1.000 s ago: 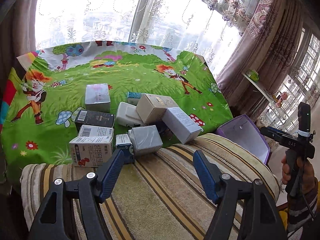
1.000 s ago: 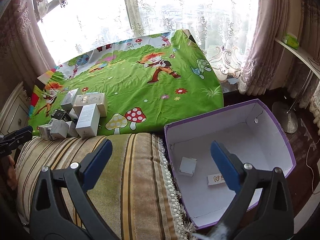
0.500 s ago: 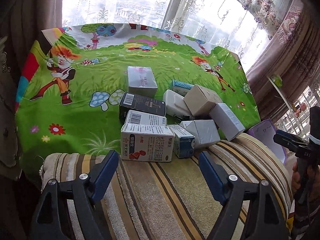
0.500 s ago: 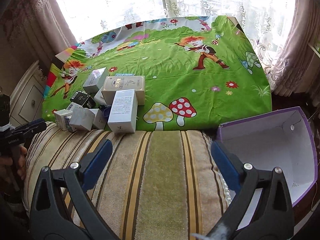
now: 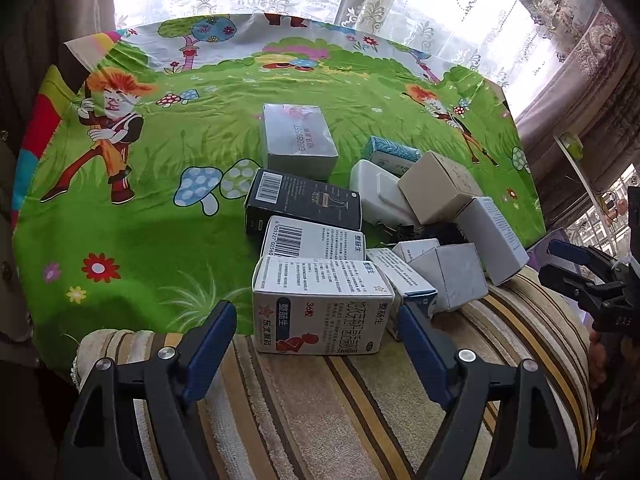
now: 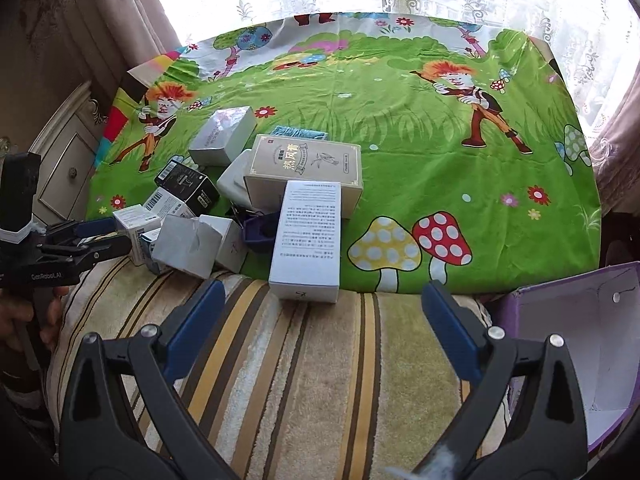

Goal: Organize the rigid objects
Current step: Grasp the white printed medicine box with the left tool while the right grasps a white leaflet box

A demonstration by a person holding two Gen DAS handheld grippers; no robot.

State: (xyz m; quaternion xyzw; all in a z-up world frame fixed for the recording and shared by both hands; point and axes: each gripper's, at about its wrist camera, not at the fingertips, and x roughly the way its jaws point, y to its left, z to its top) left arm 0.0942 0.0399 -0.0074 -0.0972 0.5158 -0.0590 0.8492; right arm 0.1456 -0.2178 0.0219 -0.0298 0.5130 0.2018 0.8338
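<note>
Several small cardboard boxes lie in a heap on a green cartoon sheet (image 5: 160, 240). My left gripper (image 5: 316, 332) is open, its blue fingers either side of a white medicine box with red figures (image 5: 320, 312) at the front of the heap. Behind it lie a barcode box (image 5: 312, 240) and a black box (image 5: 304, 204). My right gripper (image 6: 320, 308) is open and empty, just in front of a tall white box (image 6: 306, 240) that leans on a beige box (image 6: 304, 168). A purple open box (image 6: 580, 320) stands at the right.
A striped towel (image 6: 300, 380) covers the near edge under both grippers. Curtains and a bright window stand behind the bed. A white cabinet (image 6: 68, 160) is at the left. The right gripper also shows in the left wrist view (image 5: 580, 276).
Both grippers have swung left toward the heap of boxes and come closer. The left one now straddles the white medicine box. The purple box has slid to the right edge of view.
</note>
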